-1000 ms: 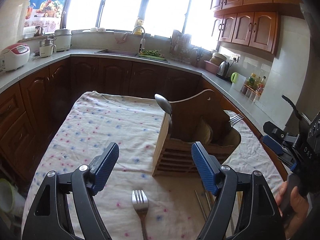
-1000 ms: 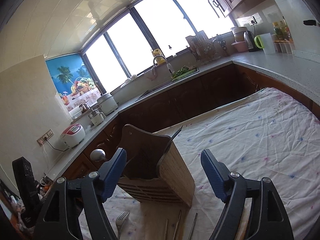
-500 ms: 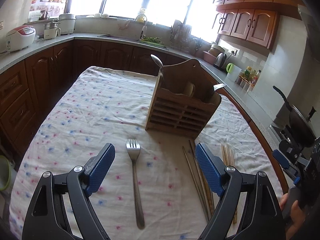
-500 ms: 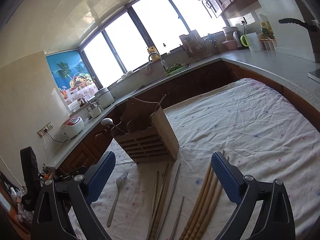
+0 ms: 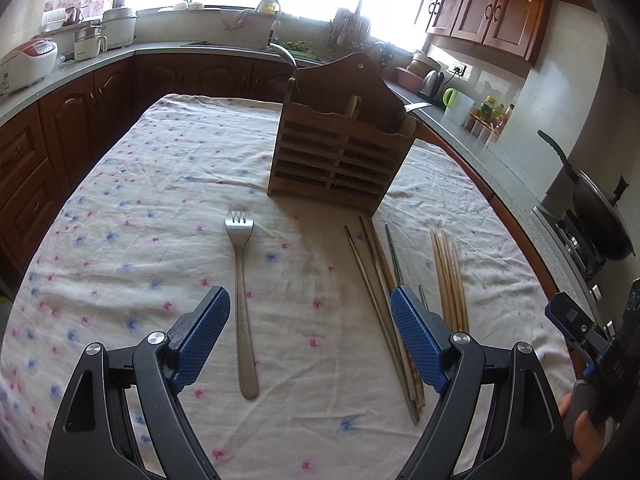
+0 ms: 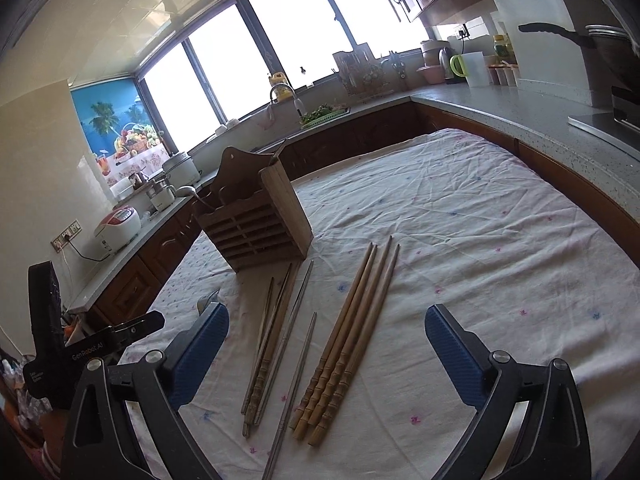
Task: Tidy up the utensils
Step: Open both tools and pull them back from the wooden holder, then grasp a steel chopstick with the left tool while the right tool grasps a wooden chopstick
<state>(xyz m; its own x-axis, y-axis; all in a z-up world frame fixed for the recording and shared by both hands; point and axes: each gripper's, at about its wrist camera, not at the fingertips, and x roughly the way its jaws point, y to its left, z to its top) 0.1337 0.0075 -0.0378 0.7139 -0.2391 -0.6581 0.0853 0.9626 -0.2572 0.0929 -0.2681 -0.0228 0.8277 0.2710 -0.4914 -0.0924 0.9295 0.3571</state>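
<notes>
A wooden utensil holder (image 5: 340, 152) stands on the floral tablecloth (image 5: 140, 240); a spoon (image 5: 285, 56) and a fork stick out of it. It also shows in the right wrist view (image 6: 256, 220). A steel fork (image 5: 242, 296) lies in front of my open, empty left gripper (image 5: 310, 332). Dark chopsticks (image 5: 380, 300) and light bamboo chopsticks (image 5: 450, 276) lie to its right. My right gripper (image 6: 326, 348) is open and empty above the bamboo chopsticks (image 6: 348, 340), with dark and metal chopsticks (image 6: 280, 332) to their left.
Kitchen counters with dark wood cabinets ring the table. A rice cooker (image 5: 28, 60) and pots stand at the left, a sink (image 5: 276, 12) at the back, a kettle and jars at the right, a wok (image 5: 600, 216) on the stove.
Both grippers have pulled back from the holder and tilted down. The fork and the chopsticks on the cloth have come fully into view. Both grippers stay open.
</notes>
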